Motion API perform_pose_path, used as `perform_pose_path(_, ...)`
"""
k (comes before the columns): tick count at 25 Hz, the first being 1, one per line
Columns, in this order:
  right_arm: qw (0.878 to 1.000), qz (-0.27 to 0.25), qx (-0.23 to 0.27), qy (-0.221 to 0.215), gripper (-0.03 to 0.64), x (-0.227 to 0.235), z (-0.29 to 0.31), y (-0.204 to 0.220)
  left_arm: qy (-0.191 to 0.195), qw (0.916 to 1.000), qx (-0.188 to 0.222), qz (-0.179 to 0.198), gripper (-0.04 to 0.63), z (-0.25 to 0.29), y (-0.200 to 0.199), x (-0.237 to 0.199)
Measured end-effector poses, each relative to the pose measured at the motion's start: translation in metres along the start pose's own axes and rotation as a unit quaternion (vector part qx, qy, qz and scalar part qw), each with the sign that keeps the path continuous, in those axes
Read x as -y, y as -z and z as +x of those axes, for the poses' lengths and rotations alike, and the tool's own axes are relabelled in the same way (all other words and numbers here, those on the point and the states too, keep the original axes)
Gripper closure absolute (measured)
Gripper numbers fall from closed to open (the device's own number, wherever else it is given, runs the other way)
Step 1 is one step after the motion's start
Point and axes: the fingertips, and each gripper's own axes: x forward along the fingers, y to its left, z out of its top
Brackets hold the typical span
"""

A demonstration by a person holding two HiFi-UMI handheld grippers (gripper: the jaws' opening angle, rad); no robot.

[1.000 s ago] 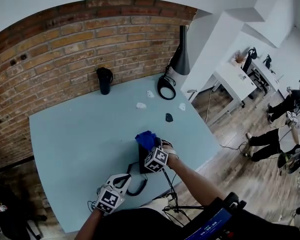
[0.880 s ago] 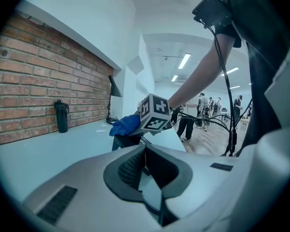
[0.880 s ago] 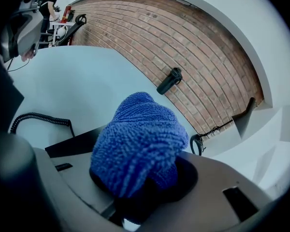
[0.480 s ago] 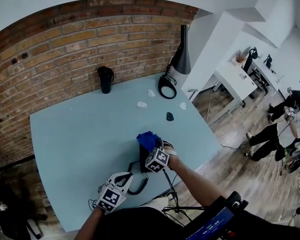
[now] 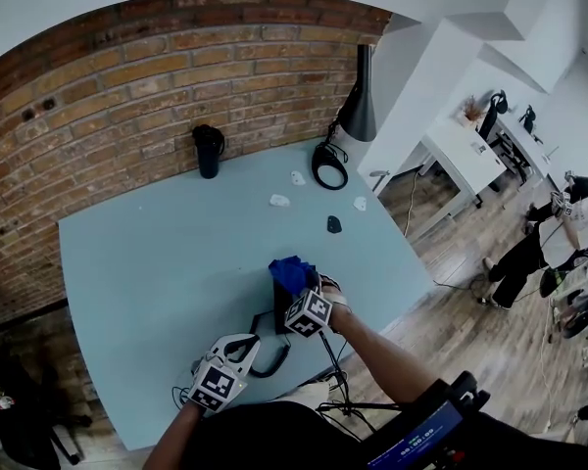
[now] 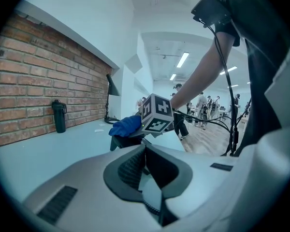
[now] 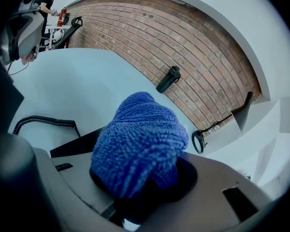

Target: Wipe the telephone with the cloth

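Pale blue desk (image 5: 137, 253) under a brick wall (image 5: 127, 76) carries the black telephone (image 5: 278, 317) near its front edge. Right gripper (image 5: 302, 296) fingers clamp the soft, lightweight blue cloth (image 7: 135, 149) at its far end; left gripper (image 6: 145, 151) fingers together, empty. Hard plastic probably slides, so brace its body

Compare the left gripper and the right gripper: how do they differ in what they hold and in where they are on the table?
The right gripper's fingers clamp the blue cloth; the left gripper's fingers meet at their tips with no cloth between them. The right gripper is over the black telephone, while the left gripper sits lower in the head view, by the near edge of the table. Both carry a marker cube.
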Motion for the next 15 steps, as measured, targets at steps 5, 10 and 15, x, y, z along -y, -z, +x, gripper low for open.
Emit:
perform_pose_path(5, 1.000, 0.000, -0.005, -0.003, 0.459, -0.006, -0.003, 0.004, 0.000, 1.0000, 0.006, -0.006, 0.572, 0.000, -0.006, 0.000)
perform_pose_path(10, 1.000, 0.003, -0.004, -0.002, 0.459, -0.012, -0.004, 0.006, 0.002, 1.0000, 0.006, -0.006, 0.572, -0.001, -0.002, 0.000)
perform_pose_path(15, 1.000, 0.006, -0.006, -0.003, 0.459, -0.017, -0.002, 0.010, 0.005, 0.9999, 0.007, -0.006, 0.572, 0.001, 0.000, 0.001)
